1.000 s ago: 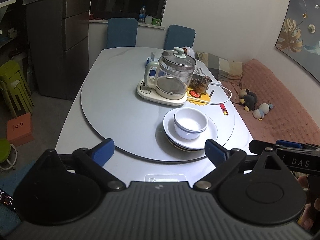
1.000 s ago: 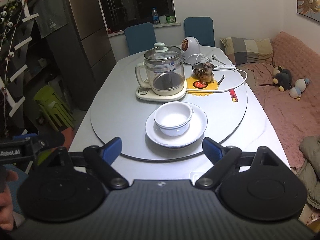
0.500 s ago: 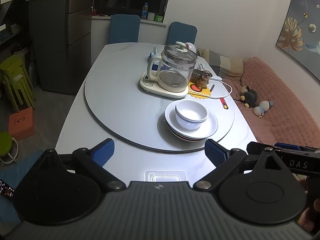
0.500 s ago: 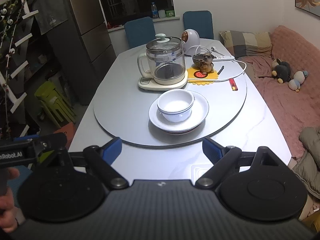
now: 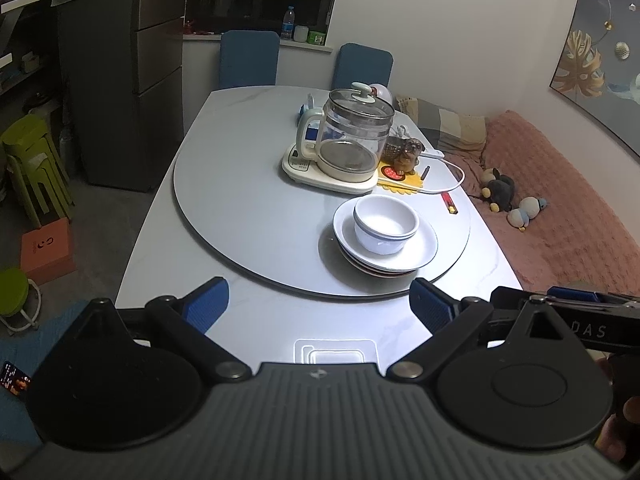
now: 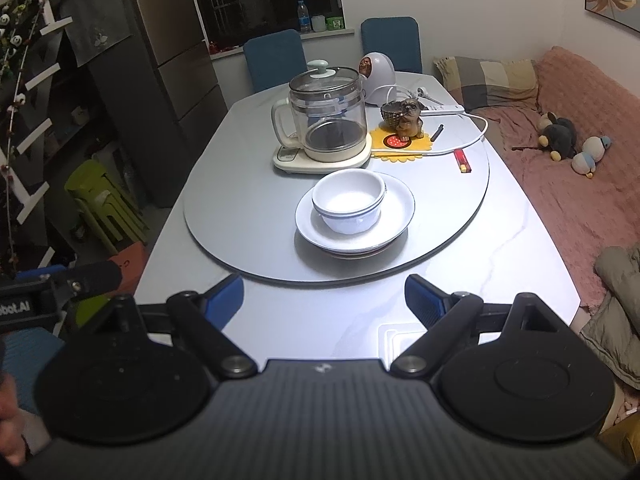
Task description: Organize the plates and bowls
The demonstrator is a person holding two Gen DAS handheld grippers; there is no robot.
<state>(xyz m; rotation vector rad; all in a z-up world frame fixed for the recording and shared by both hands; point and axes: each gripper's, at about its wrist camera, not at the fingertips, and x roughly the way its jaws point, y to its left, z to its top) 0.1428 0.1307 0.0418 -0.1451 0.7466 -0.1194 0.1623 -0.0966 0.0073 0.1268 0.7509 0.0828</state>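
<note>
Both hand-held grippers hang over the near edge of the bench (image 5: pixel 248 208), angled downward toward it. On the left hand-held gripper (image 5: pixel 319 304) the blue-padded jaws are spread wide with nothing between them; the right hand-held gripper (image 6: pixel 324 298) is spread just as wide and is likewise empty.

Ahead of each one, past the fingertips and on the near part of the round turntable (image 6: pixel 248 216), sits the stack: white bowls (image 6: pixel 349 205) nested one inside another, with a thin blue line under the rim, standing on a pile of white plates (image 6: pixel 394 216). A reddish edge shows low in the plate pile. From the left hand-held gripper the stack lies ahead and toward its right finger; from the right one it lies almost straight ahead, well clear of the tips.

Beyond the stack stands a glass kettle (image 6: pixel 328 114) on its cream base, and to its right a small dog figurine (image 6: pixel 408 118) on a yellow mat.

A bit of the person's hand (image 6: pixel 12 432) shows at the lower left of the right wrist view, beside the other tool's body.
</note>
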